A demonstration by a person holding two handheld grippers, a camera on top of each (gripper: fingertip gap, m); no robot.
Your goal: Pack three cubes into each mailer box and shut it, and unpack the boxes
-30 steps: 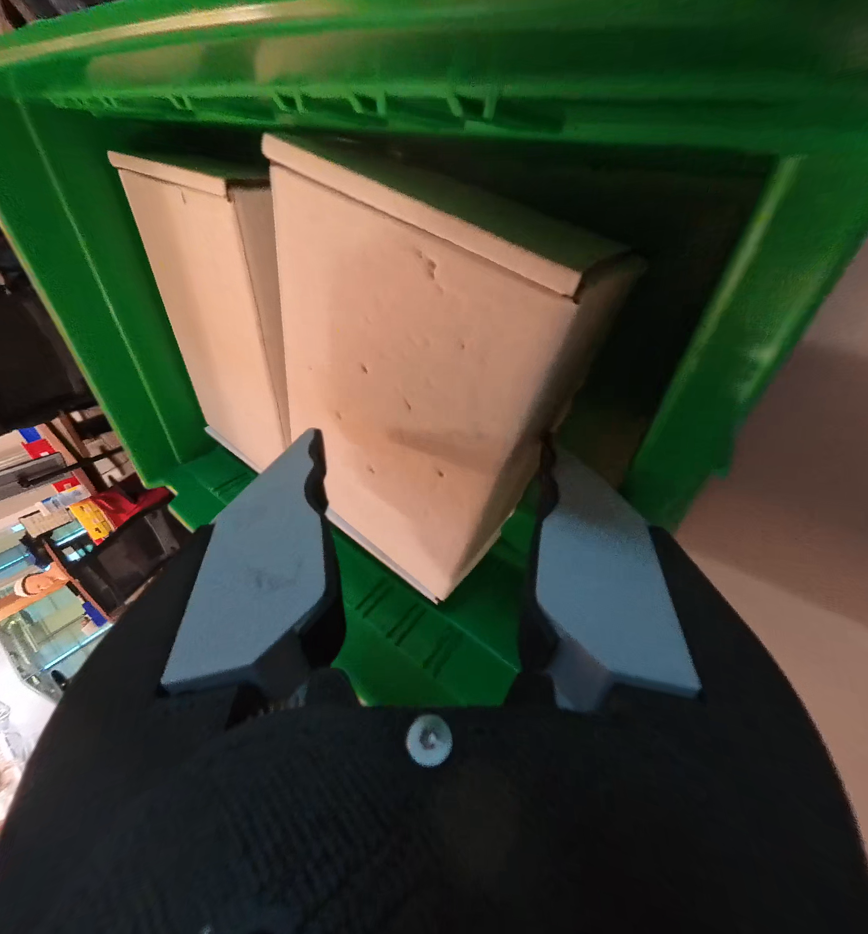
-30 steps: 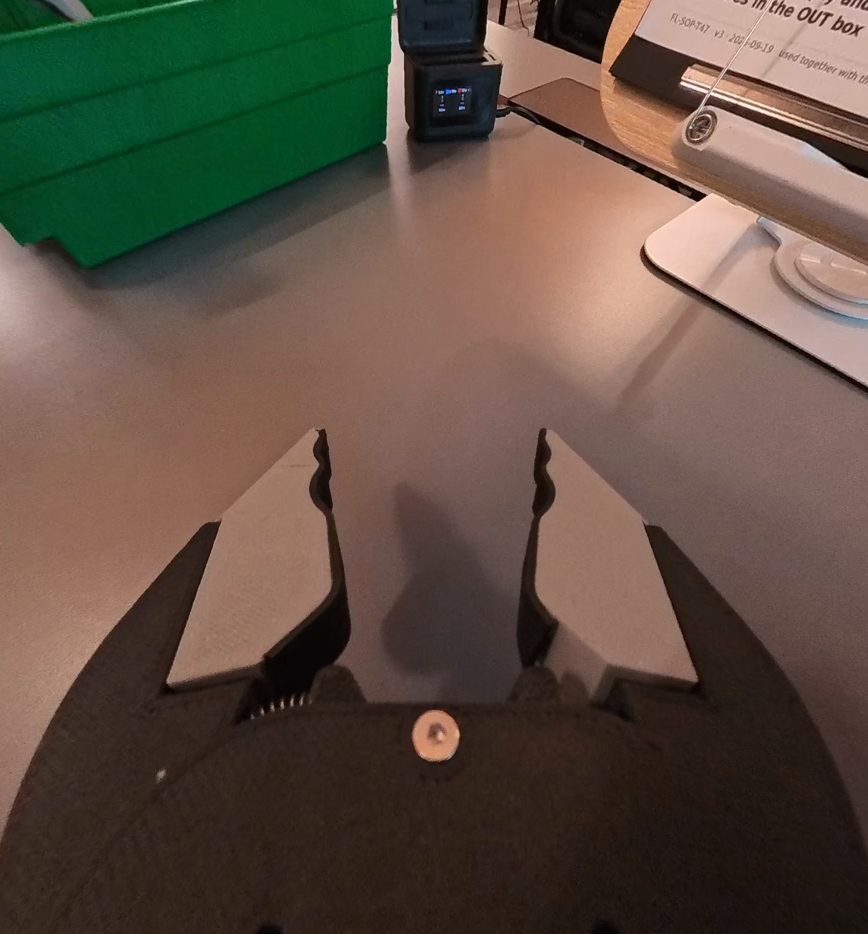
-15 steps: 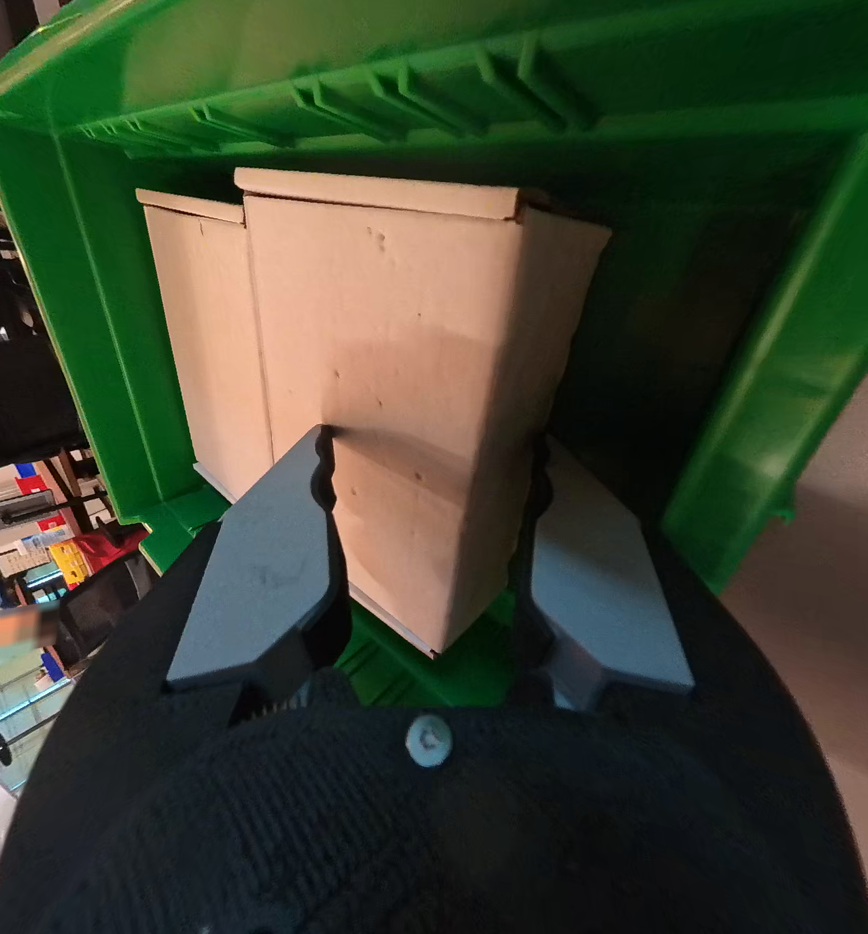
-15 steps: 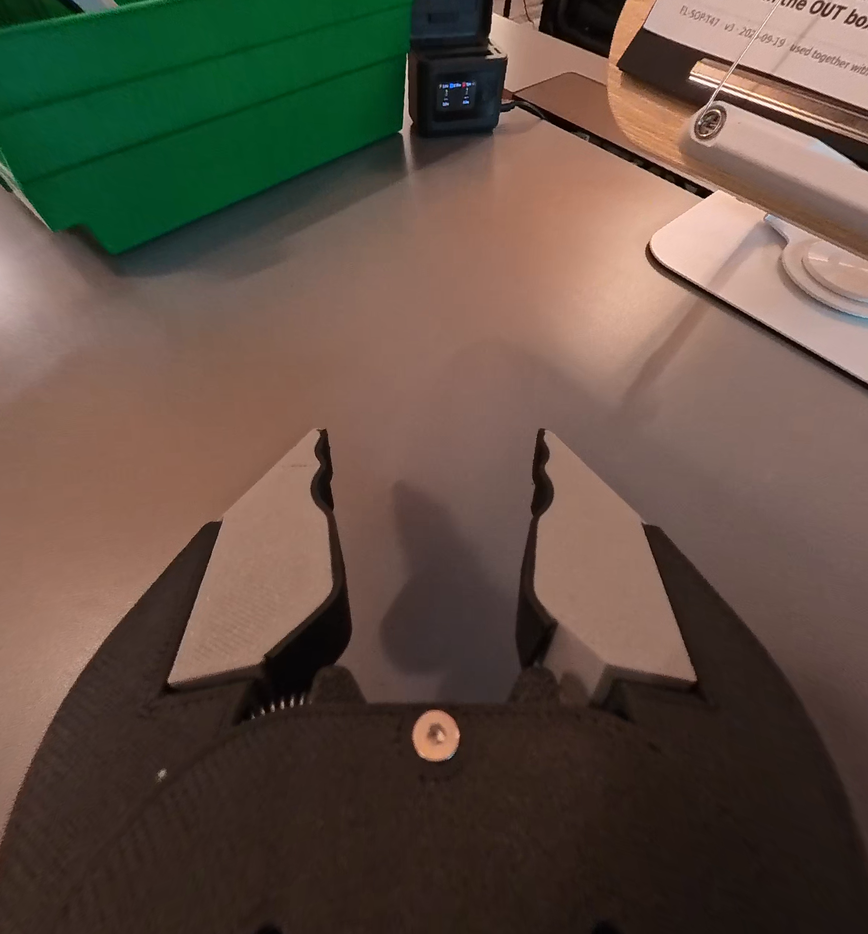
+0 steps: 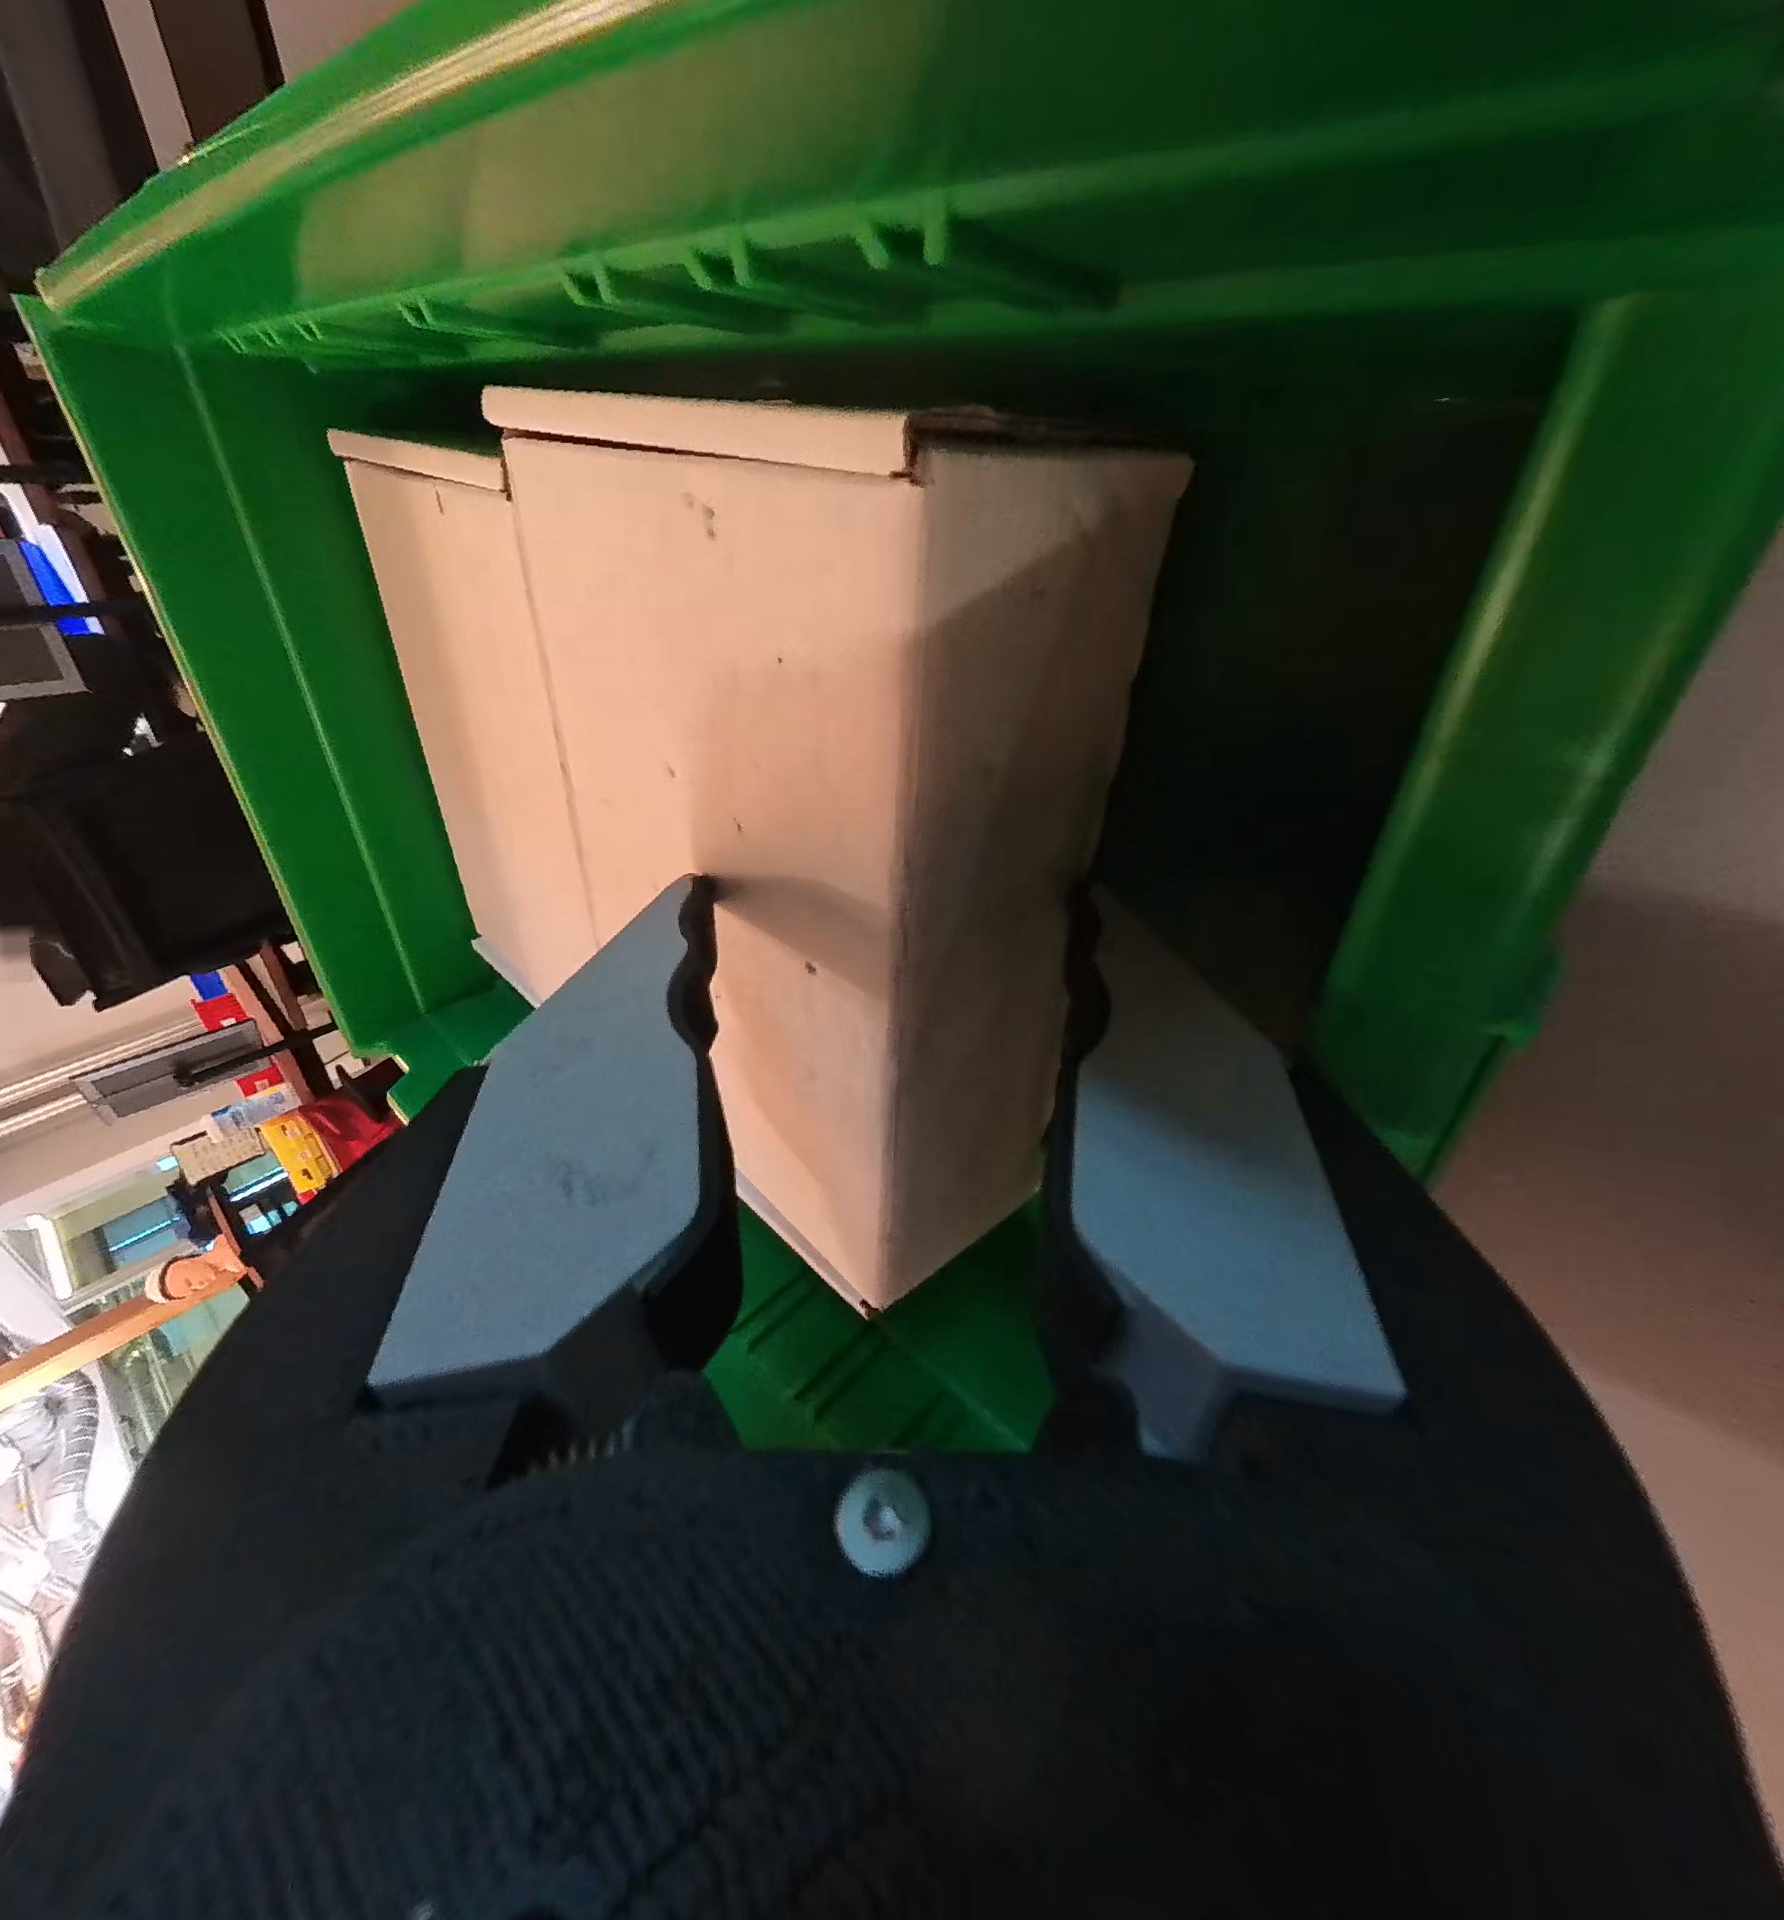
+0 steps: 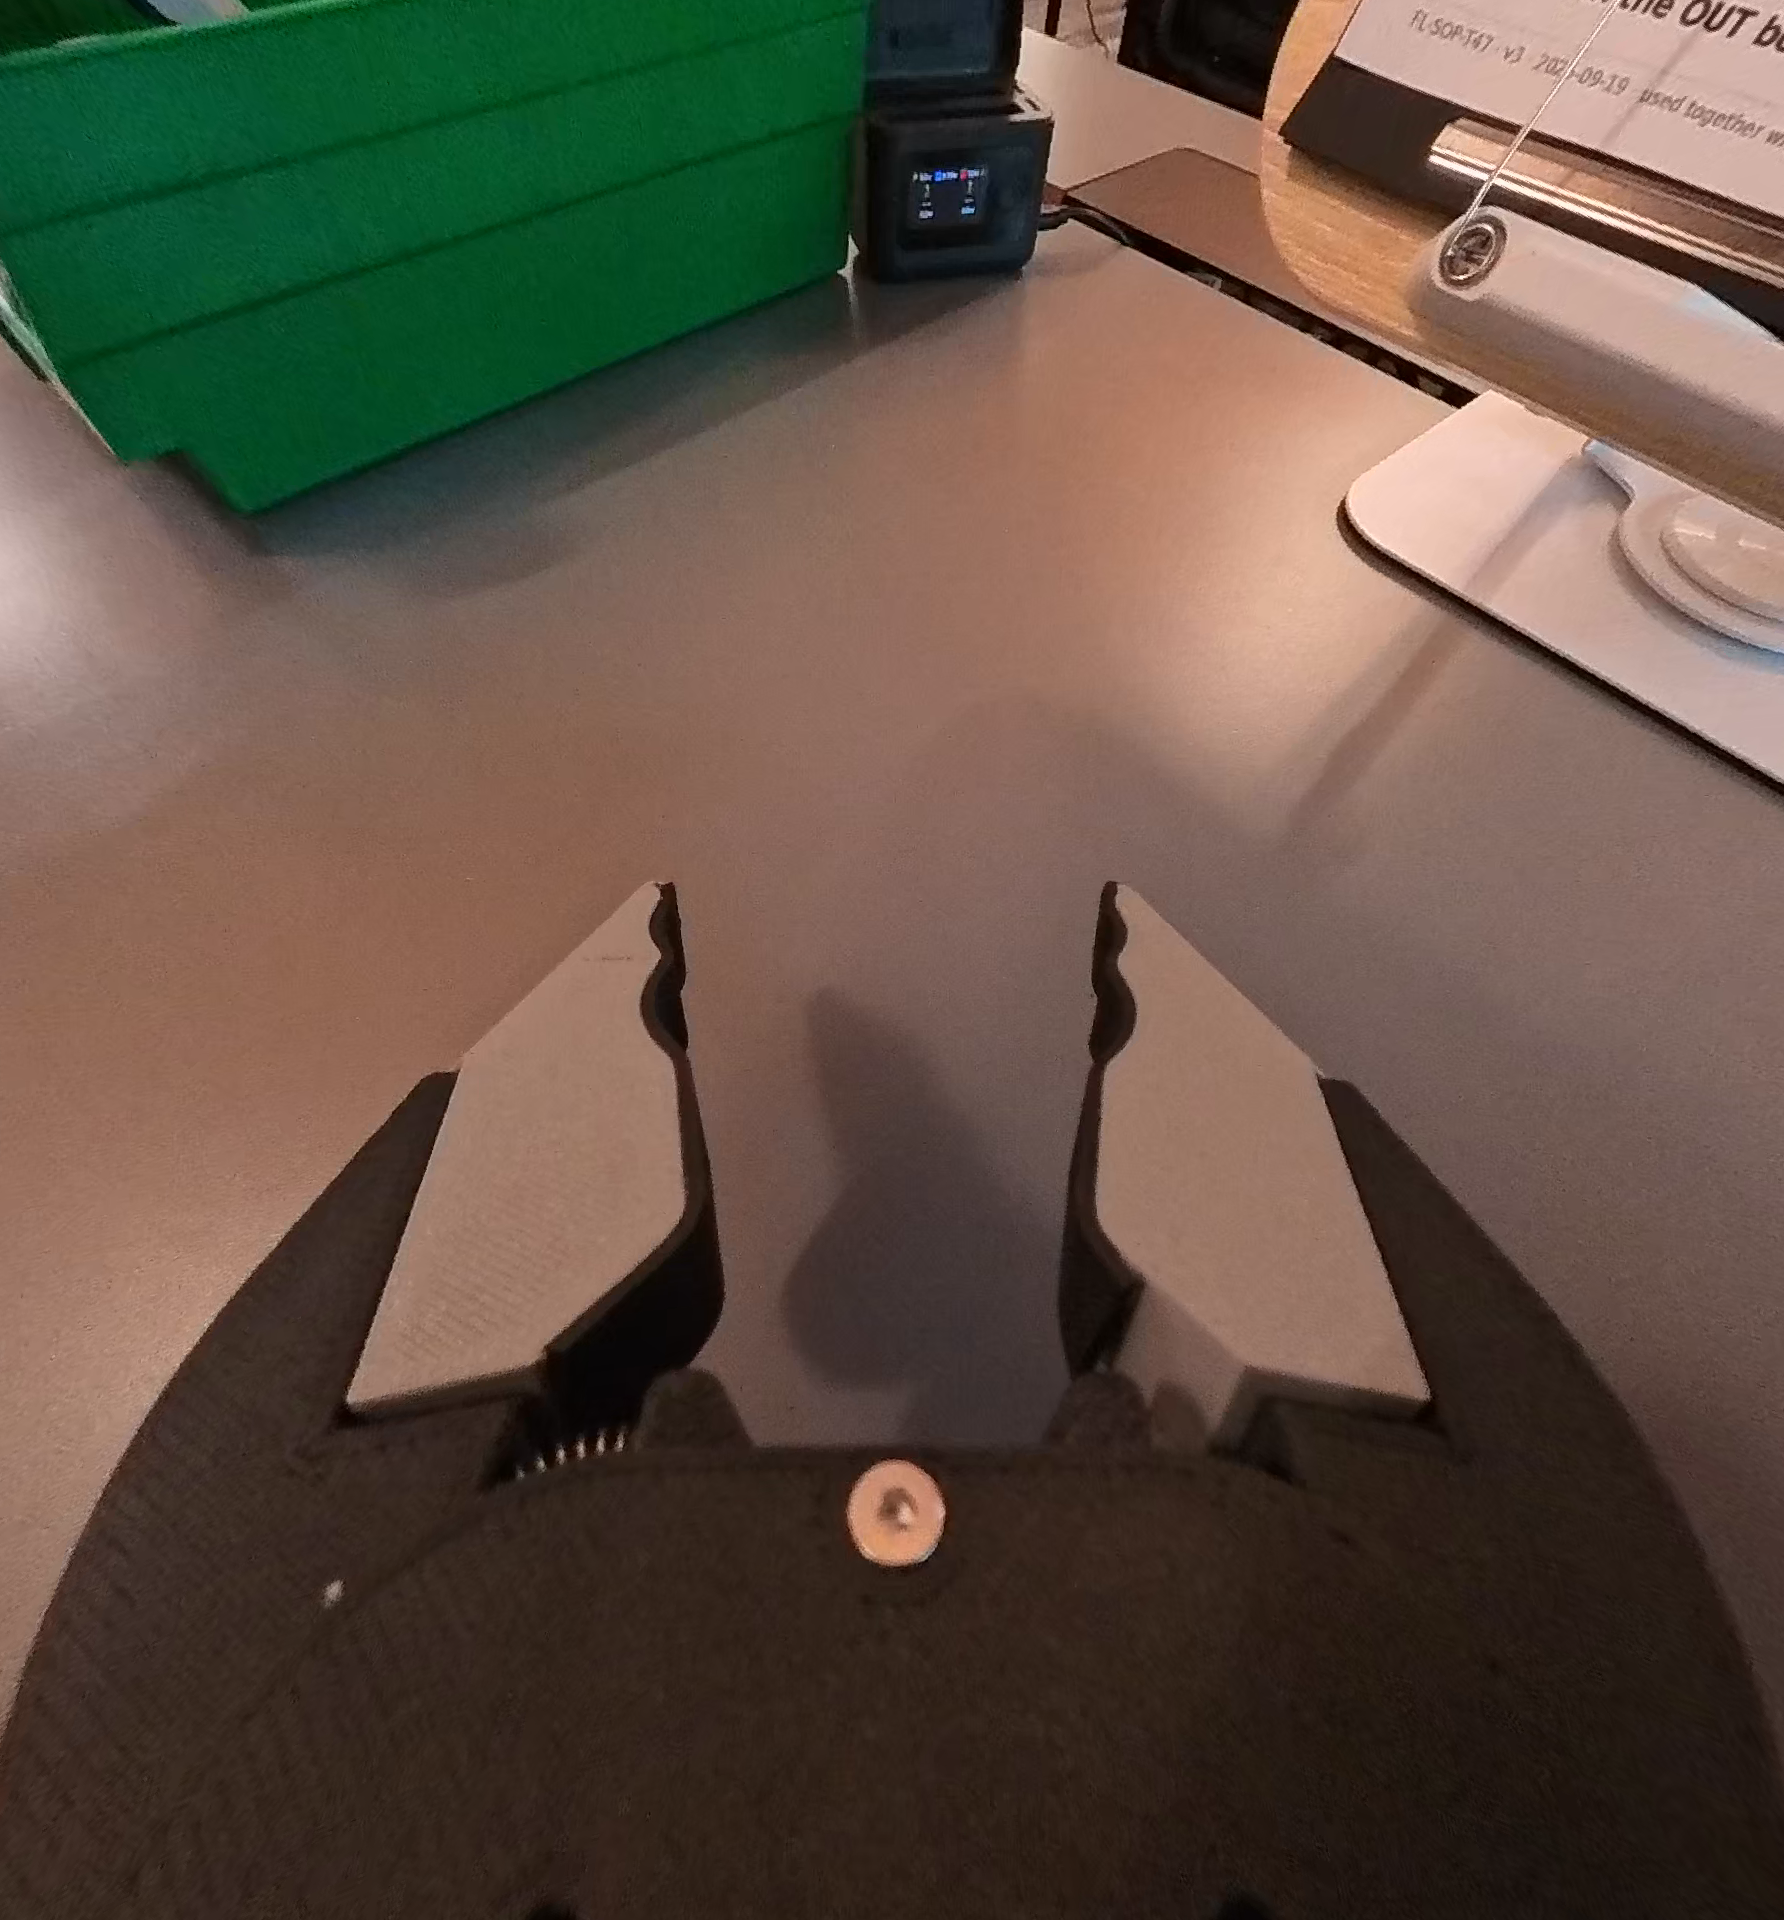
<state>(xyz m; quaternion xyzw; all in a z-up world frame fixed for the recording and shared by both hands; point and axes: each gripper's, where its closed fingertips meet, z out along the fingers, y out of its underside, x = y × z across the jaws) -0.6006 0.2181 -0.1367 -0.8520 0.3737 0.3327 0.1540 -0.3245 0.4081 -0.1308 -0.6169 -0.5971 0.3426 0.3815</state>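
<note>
In the left wrist view, the left tongs [image 5: 883,1039] are clamped on the near end of a closed cardboard mailer box [image 5: 826,790], one grey finger [image 5: 566,1164] pressed to its broad left face and the other to its narrow right side. The box stands on end inside a green plastic crate [image 5: 275,665], its lid flap shut at the far end. A second closed mailer box [image 5: 452,686] stands just beside it to the left, against the crate's left wall. The crate's right half looks dark and unfilled as far as the view shows.

The cardboard appears stiff but thin, with small dents on its face, so it would likely give under a hard squeeze. If cubes are inside, which cannot be seen, the load may shift and make the box heavier at one end. A hold across the narrow width near a folded edge, as here, seems the firmest place; the smooth board could slip if the grip is light.

In the right wrist view, the right tongs [image 6: 888,904] hang open and hold nothing, above a bare stretch of grey bench [image 6: 867,644]. Farther off on the left stands a green crate [image 6: 431,239], a small black device with a lit screen [image 6: 955,197] just beside it. At far right a white stand [image 6: 1594,499] carries a printed sheet.
</note>
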